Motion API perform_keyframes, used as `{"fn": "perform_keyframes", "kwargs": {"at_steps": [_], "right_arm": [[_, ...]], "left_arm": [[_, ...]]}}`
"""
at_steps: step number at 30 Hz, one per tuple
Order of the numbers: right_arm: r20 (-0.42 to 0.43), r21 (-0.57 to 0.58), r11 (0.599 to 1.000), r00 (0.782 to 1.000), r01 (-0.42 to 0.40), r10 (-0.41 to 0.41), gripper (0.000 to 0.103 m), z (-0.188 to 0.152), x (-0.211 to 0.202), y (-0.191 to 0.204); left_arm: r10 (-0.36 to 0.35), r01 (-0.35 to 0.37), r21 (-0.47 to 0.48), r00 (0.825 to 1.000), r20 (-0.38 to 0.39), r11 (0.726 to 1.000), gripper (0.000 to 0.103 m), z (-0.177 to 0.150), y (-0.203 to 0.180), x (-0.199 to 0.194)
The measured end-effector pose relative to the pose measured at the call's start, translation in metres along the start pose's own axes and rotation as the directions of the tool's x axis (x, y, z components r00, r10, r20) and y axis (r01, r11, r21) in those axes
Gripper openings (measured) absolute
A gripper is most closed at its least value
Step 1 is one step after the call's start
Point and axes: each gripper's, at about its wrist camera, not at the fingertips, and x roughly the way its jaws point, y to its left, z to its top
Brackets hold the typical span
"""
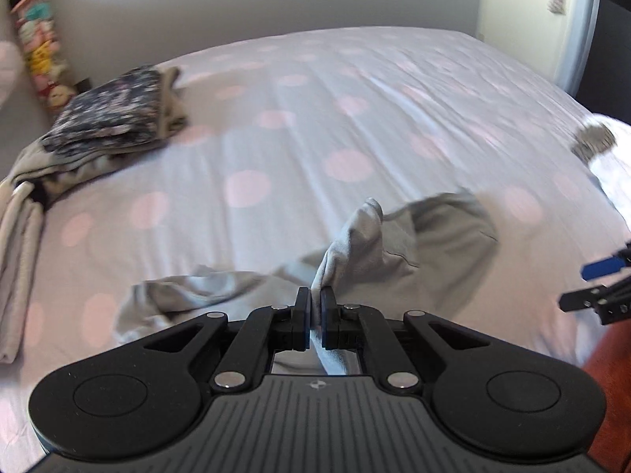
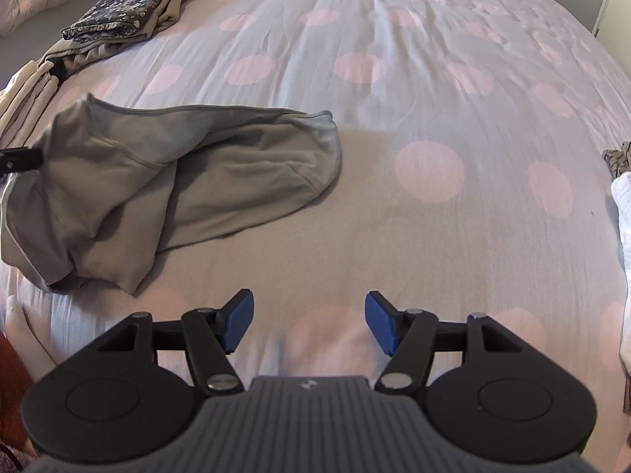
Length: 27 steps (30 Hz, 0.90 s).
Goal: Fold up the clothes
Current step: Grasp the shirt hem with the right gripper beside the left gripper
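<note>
While the left gripper pinches a raised fold of the crumpled grey cotton garment on the pink-dotted bedsheet, apparently to carry it over, the right gripper hangs beside it (jaws wide, empty).

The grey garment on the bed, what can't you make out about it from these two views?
- Grey garment, right wrist view: its left part is cut off by the frame edge.
- Left wrist view: the left gripper covers the pinched fold; motion blur smears the cloth.
- What kind of garment: cannot tell, too crumpled.
</note>
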Motion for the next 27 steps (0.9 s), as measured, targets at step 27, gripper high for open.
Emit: {"fn": "perform_keyframes", "kwargs": {"at_steps": [27], "right_arm": [[0.05,-0.193,0.98,0.998,0.042,-0.033,0.041,0.074,0.081,0.002]], "left_arm": [[0.033,-0.054,-0.16,0.991,-0.129,0.986,0.003,-0.005,0.087,0.062]]}}
